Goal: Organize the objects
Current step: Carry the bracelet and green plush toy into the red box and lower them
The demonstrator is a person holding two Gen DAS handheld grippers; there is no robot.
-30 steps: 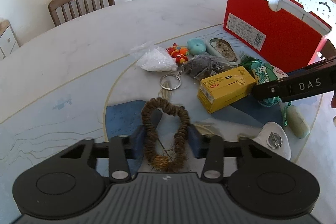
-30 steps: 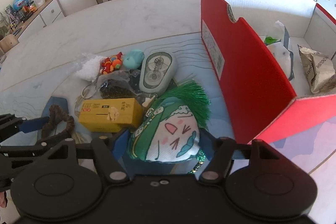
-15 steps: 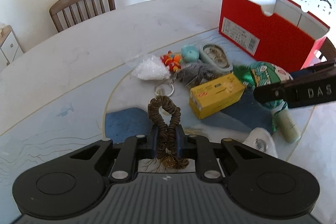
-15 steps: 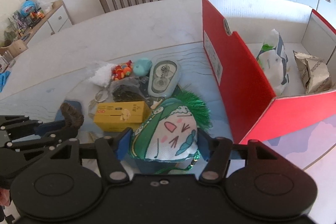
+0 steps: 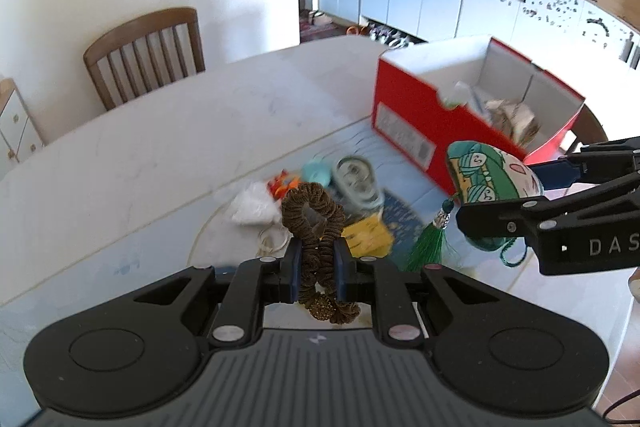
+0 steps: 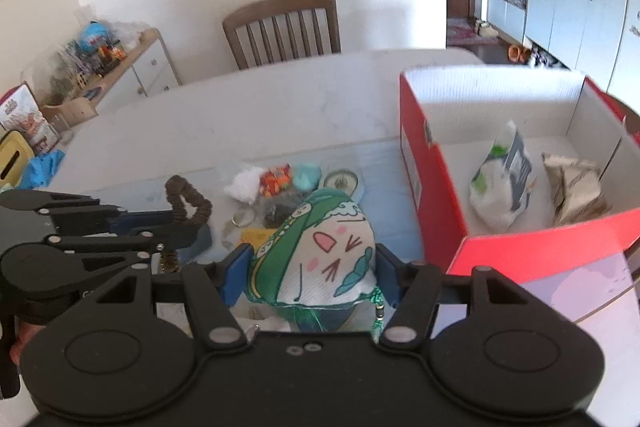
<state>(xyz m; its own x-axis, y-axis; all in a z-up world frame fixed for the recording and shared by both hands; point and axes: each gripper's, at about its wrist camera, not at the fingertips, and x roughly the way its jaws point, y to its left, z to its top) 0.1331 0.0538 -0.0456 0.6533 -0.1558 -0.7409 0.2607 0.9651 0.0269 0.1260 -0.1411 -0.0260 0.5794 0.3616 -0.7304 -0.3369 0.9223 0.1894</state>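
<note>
White table (image 5: 160, 155), brown ruffled scrunchie (image 5: 316, 223), gripper-clamped

Table clutter (image 5: 352, 183) motion-blurred; yellow box (image 6: 256, 237) mostly hidden behind green pouch (image 6: 316, 247).

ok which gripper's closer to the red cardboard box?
Right. The right gripper, holding the green plush pouch, sits beside the red cardboard box; the left gripper, with the brown scrunchie, is farther off.

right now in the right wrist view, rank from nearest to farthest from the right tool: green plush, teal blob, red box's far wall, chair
1. Green plush: clamped in the right tool.
2. Teal blob: on the table just beyond the plush.
3. Red box's far wall: right, further back.
4. Chair: behind the table, by the wall.
</note>
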